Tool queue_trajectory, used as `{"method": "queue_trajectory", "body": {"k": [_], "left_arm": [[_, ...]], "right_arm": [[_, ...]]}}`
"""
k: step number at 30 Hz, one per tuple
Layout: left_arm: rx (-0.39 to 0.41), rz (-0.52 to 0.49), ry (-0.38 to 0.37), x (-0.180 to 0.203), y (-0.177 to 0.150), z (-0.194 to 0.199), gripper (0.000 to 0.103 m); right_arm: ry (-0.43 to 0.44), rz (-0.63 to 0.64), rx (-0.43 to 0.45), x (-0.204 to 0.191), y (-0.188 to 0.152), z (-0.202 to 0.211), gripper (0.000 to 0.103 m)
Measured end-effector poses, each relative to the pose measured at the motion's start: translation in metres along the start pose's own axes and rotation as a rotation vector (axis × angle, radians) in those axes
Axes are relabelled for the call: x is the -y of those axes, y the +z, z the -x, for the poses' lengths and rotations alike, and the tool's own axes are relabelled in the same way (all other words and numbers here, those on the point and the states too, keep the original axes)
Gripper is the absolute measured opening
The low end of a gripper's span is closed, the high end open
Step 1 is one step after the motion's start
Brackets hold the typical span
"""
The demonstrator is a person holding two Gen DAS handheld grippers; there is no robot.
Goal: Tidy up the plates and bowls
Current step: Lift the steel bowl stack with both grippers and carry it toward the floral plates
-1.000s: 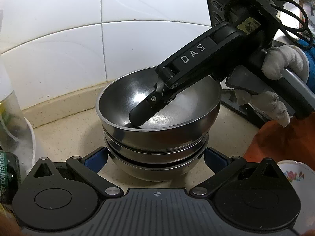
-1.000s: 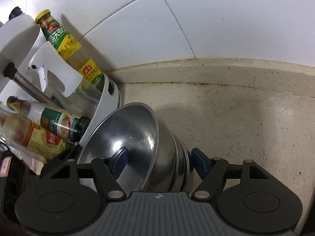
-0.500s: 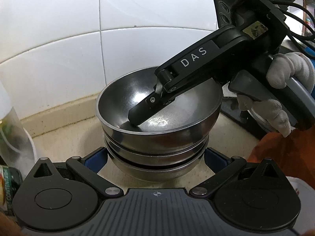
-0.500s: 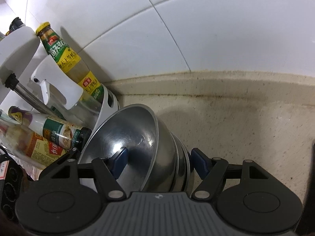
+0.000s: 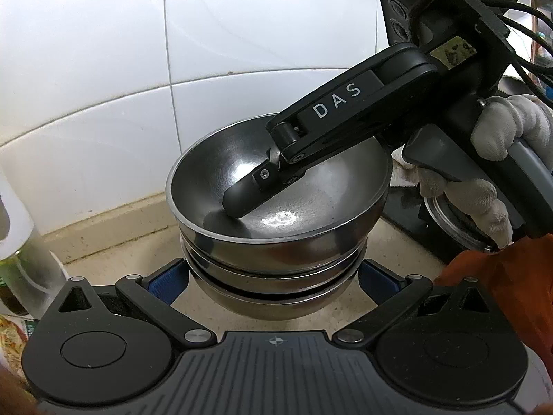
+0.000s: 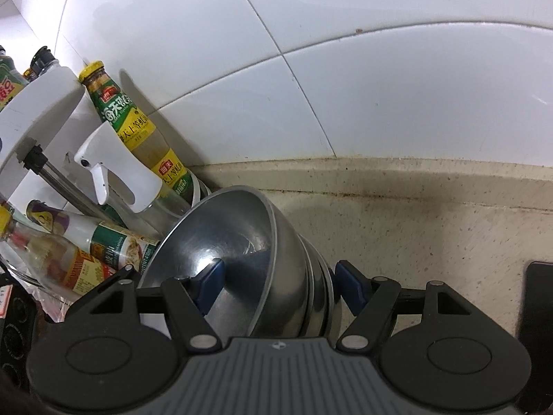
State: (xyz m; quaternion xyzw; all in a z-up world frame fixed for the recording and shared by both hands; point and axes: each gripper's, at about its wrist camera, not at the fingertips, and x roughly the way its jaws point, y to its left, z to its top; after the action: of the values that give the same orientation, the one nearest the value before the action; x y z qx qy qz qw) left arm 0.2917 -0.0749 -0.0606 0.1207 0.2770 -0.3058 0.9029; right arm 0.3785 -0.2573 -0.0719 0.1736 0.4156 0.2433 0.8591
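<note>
1. I saw the stack of steel bowls (image 5: 276, 238) held up off the counter (image 6: 414, 214), in front of the tiled wall.
2. My left claw (image 5: 273, 276) pinched the stack's lower bowls from both sides.
3. My right claw (image 6: 276, 283) clamped the stack's wall, one finger (image 5: 249, 193) inside the top bowl, the other outside.
4. Sauce bottles (image 6: 138, 131) stood just beside the stack.

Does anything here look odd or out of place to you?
Nothing looks spilled or broken. The stack of steel bowls sits evenly nested. The one unusual sight is how it is held: the right gripper has one finger inside the top bowl and one outside the stack, while the left gripper flanks the stack's sides.
</note>
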Motion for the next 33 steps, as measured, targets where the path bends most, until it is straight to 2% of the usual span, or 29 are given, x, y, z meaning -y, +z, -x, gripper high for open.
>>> {"method": "queue_trajectory", "body": {"k": [33], "left_arm": [[-0.002, -0.042, 0.112, 0.037, 0.009, 0.026, 0.103]], "right_arm": [[0.034, 0.064, 0.055, -0.034, 0.003, 0.044, 0.065]]}}
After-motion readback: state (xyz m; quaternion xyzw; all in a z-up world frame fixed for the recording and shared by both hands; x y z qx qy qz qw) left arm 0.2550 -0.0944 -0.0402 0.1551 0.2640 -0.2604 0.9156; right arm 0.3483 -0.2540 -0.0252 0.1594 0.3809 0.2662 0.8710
